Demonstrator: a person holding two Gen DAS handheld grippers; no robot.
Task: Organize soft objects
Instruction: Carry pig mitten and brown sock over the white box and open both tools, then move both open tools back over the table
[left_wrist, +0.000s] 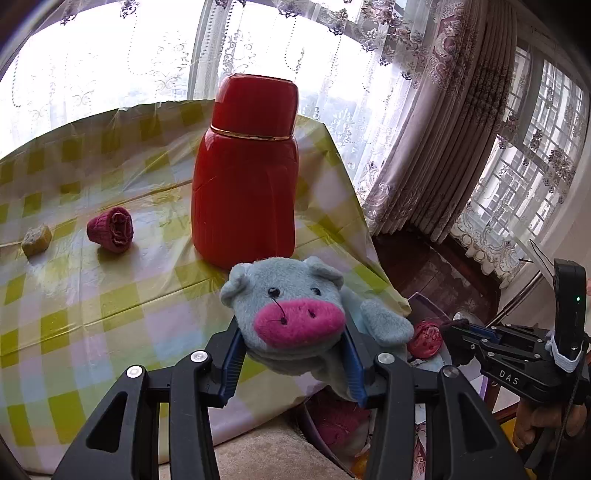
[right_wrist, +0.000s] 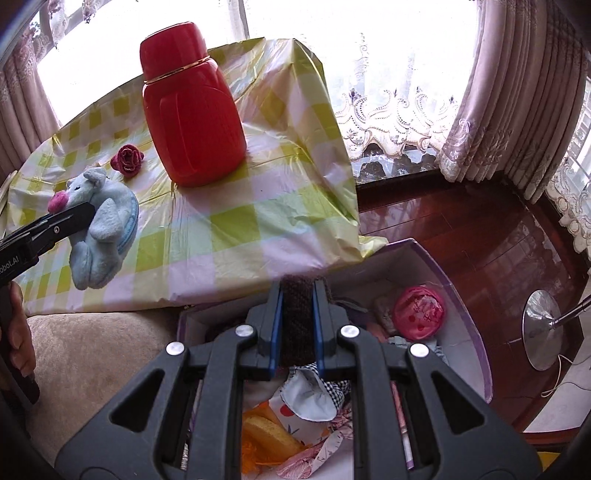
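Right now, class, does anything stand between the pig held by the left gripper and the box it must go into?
Nothing visible does. The left gripper holds the pig above the table's near edge; the box sits open below, off that edge. The right gripper, shut on a brown cloth, hovers over the box.

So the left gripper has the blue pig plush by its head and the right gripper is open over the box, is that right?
Not quite. The right gripper is shut on a dark brown knitted piece above the box, as the right wrist view shows. The left gripper does hold the pig plush by its head.
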